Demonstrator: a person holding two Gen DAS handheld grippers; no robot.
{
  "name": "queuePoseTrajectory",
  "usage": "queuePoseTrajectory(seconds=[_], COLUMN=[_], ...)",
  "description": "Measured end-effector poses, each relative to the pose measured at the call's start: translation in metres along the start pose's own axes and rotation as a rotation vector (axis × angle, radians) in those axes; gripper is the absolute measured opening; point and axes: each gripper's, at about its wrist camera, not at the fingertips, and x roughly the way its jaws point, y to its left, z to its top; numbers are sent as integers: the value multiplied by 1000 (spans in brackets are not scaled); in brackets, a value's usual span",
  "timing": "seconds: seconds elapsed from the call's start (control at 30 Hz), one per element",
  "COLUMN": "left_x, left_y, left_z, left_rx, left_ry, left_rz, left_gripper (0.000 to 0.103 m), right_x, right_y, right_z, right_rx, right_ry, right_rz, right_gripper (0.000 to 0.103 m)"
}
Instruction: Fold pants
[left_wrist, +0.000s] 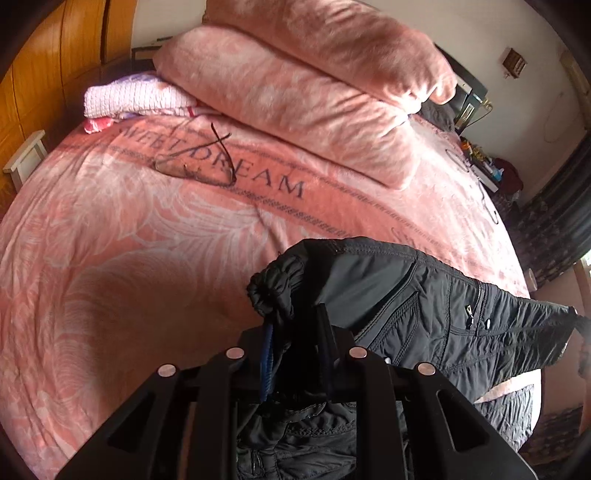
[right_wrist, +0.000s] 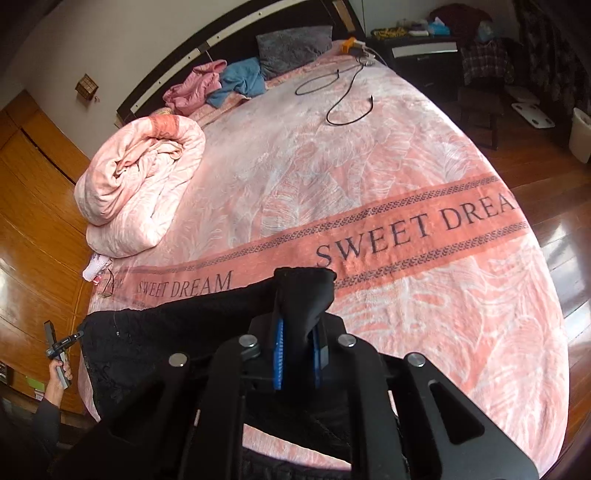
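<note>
Black pants (left_wrist: 424, 306) with a zip pocket hang stretched above the near edge of a pink bed (left_wrist: 110, 258). My left gripper (left_wrist: 295, 332) is shut on a bunched end of the waistband. In the right wrist view my right gripper (right_wrist: 299, 354) is shut on the other end of the pants (right_wrist: 303, 295), with cloth sticking up between the blue pads (right_wrist: 279, 358). The fabric spans leftward to the left gripper (right_wrist: 62, 343), seen small at the far left. The lower part of the pants hangs out of view below the grippers.
A rolled pink duvet (right_wrist: 140, 184) and pillows (left_wrist: 288, 99) lie at the head of the bed. Eyeglasses (left_wrist: 199, 166), folded cloths (left_wrist: 129, 99), a black cable (right_wrist: 343, 99) and loose clothes (right_wrist: 221, 85) lie on the blanket. Wooden wardrobe (left_wrist: 48, 74) and floor (right_wrist: 554, 177) surround the bed.
</note>
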Motion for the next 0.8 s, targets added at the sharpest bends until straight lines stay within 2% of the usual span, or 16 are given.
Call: queuePoseTrajectory(seconds=[0.1, 0.2, 0.43, 0.8], left_x=[-32, -54, -95, -114], left_y=[-1, 1, 13, 26], left_z=[-19, -43, -97, -147], left_rx=[3, -6, -33, -49], left_ry=[-60, -94, -121, -113], left_rz=[-38, -61, -94, -102], left_gripper=[21, 21, 21, 21], right_x=[-41, -63, -100, -132], right_y=[0, -7, -17, -11], right_z=[-38, -80, -167, -244], right_rx=[3, 24, 88, 127], right_ry=[-47, -65, -129, -186], right_rz=[-10, -38, -57, -94], right_gripper=[10, 10, 11, 14])
